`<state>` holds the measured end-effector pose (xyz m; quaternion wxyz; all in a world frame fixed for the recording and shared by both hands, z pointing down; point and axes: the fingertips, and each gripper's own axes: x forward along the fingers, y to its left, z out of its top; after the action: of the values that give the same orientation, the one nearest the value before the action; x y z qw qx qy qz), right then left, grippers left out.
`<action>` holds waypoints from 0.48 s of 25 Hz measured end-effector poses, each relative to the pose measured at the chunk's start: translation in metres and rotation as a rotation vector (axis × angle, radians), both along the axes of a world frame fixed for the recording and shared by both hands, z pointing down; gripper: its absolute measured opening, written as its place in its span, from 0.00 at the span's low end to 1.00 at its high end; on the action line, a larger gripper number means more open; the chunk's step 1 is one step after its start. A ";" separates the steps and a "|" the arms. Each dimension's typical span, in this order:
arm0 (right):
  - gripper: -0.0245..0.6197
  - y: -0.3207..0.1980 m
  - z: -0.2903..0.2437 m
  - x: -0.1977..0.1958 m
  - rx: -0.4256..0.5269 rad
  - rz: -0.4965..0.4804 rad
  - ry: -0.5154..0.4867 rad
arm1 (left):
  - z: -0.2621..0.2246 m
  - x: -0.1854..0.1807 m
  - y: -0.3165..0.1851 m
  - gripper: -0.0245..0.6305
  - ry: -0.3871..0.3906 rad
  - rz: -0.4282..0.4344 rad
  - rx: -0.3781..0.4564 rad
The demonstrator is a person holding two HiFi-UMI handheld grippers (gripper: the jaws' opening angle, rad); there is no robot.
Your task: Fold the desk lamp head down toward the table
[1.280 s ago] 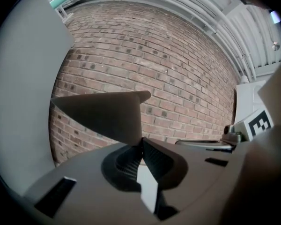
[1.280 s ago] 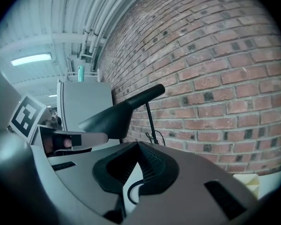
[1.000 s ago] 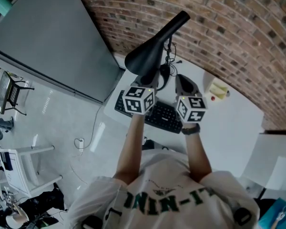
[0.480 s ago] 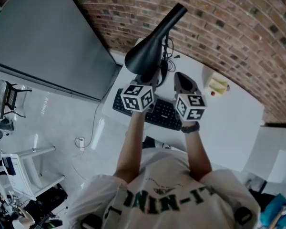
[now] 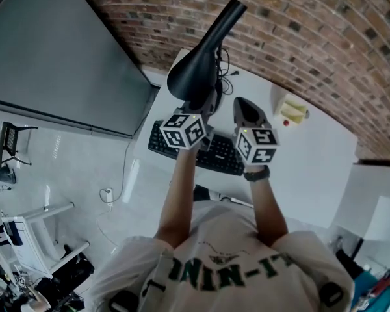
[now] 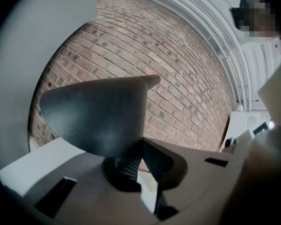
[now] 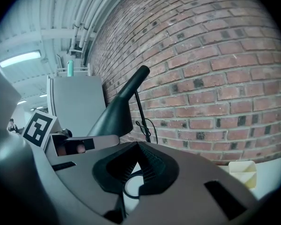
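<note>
A black desk lamp stands at the white table's [image 5: 312, 168] far edge, by the brick wall. Its cone-shaped head [image 5: 194, 77] slants down from a long neck [image 5: 229, 18]. My left gripper [image 5: 208, 104] is shut, its tips right under the head's wide rim and seemingly touching it. In the left gripper view the dark shade [image 6: 98, 121] hangs just over the shut left gripper [image 6: 139, 161]. My right gripper [image 5: 242, 104] hovers beside it to the right, shut on nothing. The right gripper view shows the lamp head [image 7: 114, 116] and thin stem [image 7: 140, 111] beyond the right gripper [image 7: 139, 163].
A black keyboard [image 5: 224, 161] lies on the table under my forearms. A small pale yellow container [image 5: 294, 111] sits at the right near the wall, also seen as the container [image 7: 242, 171]. A black cable [image 5: 229, 77] hangs by the lamp. A grey panel [image 5: 58, 51] stands left.
My left gripper has rolled a little and shifted slightly with the lamp head above it. The right gripper has stayed about where it was.
</note>
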<state>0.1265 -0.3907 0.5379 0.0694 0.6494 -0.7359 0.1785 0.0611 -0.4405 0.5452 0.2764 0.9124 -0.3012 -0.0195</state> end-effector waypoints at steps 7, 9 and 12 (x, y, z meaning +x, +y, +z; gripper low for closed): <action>0.04 0.005 0.004 0.016 -0.013 0.019 0.009 | 0.006 0.007 -0.003 0.04 0.055 0.003 -0.039; 0.04 0.006 0.003 0.018 -0.011 0.020 0.009 | 0.006 0.007 -0.003 0.04 0.056 -0.002 -0.049; 0.04 0.011 0.000 0.018 -0.003 0.018 0.002 | 0.011 0.003 -0.003 0.07 0.010 -0.031 -0.061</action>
<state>0.1449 -0.3801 0.5375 0.0695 0.6560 -0.7298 0.1796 0.0644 -0.4437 0.5561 0.3052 0.8986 -0.3145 -0.0192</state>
